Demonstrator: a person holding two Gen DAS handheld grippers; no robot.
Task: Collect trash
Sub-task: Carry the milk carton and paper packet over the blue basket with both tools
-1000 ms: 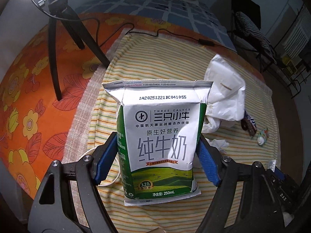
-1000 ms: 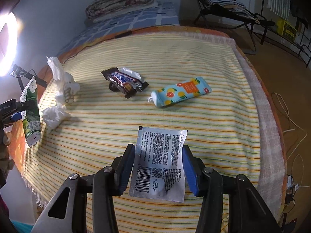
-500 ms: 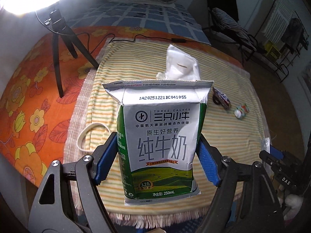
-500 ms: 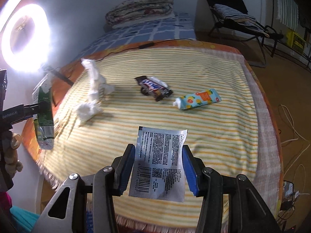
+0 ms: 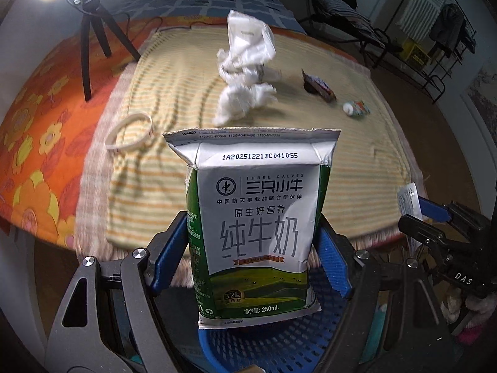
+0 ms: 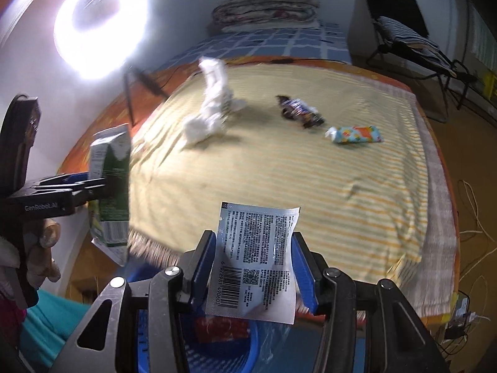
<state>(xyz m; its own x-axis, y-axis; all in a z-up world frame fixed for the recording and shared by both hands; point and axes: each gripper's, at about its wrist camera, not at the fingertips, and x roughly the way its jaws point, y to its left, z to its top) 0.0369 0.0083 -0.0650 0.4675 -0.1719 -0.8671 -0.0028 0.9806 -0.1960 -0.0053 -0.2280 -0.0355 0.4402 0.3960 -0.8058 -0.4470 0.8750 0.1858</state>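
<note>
We've got both grippers out past the near fringe edge of the striped yellow blanket [image 6: 310, 180], over a blue mesh basket [image 5: 279, 342]. The left gripper [image 5: 253, 256] pinches 1 milk carton [image 5: 257, 217] upright, blue pads pressed on its two sides; its bottom hangs above the basket's mesh floor. The right gripper [image 6: 253, 269] pinches 1 flat white sachet [image 6: 254, 258], printed back w/ barcode facing us, pads on both edges; a red item lies in the basket under it, too blurred to name.

Edges & room: the blanket's near edge runs just beyond both sets of fingers. Its left side borders an orange floral sheet [image 5: 40, 124], where a black tripod [image 5: 93, 37] stands under a ring light [image 6: 99, 21]. On the right the blanket ends at a grey band, then brown floor w/ cables. The near half of the blanket is bare; so is its far right.

Left on the blanket, counted: 1 clump of crumpled white tissue [image 5: 245, 71] at far centre-left, 1 dark candy wrapper [image 6: 299, 113] right of it, 1 small printed tube [image 6: 355, 134] further right, 1 white band loop [image 5: 129, 135] near the left edge. The three trash pieces sit apart from one another, in a loose row.
</note>
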